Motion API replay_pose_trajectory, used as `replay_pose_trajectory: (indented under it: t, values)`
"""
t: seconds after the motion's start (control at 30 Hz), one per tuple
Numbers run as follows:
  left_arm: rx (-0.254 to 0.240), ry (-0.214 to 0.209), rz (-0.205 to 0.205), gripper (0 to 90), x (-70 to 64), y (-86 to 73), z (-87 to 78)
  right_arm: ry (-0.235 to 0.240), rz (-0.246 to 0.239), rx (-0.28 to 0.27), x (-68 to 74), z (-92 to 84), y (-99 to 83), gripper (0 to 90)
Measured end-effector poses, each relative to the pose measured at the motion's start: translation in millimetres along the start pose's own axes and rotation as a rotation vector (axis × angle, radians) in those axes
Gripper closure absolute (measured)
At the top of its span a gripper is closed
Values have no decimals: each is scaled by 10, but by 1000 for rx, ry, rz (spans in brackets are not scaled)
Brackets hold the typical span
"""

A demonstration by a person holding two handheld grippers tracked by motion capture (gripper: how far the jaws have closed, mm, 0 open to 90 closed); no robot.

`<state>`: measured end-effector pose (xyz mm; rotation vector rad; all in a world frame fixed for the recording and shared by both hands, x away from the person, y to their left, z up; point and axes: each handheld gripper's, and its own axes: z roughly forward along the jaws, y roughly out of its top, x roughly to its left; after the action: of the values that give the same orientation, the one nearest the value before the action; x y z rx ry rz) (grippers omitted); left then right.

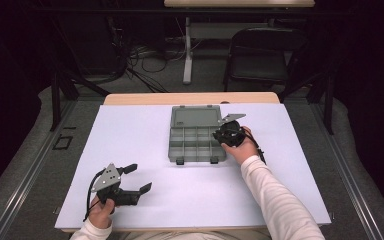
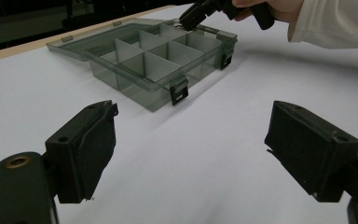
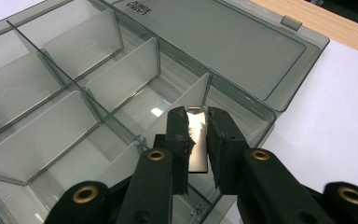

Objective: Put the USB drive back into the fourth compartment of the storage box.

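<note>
Right gripper (image 3: 196, 140) clamped on one clear divider plate (image 3: 196, 135), jaws nearly together, over the right end of one grey compartment box (image 1: 198, 137) at mid-table. Left gripper (image 1: 139, 178) gaping wide with nothing between its two pads, low over the white table (image 1: 180, 200), well apart from the box. Counted: two grippers, one box with lid (image 1: 196, 117) laid open.

Colours at the bench: grey, black, white.
We note a translucent smoke-grey organiser box (image 1: 197, 136) with black latches (image 2: 179, 91) and pale grey dividers (image 3: 121, 77), on a plain white table sheet (image 1: 145, 200) edged in light wood. Both grippers, left (image 1: 137, 178) and right (image 1: 220, 134), are black with brass-coloured rivets; sleeves (image 1: 275, 195) are white. We see no patterns.
</note>
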<state>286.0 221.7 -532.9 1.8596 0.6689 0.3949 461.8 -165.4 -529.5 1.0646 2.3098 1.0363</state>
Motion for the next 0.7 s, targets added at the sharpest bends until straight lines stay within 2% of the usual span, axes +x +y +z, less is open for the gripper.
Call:
replay_pose_trajectory:
  t: [0.33, 0.7]
  values:
    - [0, 0, 1, 157, 0, 0, 0, -2, 5, -15, 7, -5, 10, 731]
    - [4, 4, 2, 157, -3, 2, -2, -2, 19, -42, 29, -39, 29, 589]
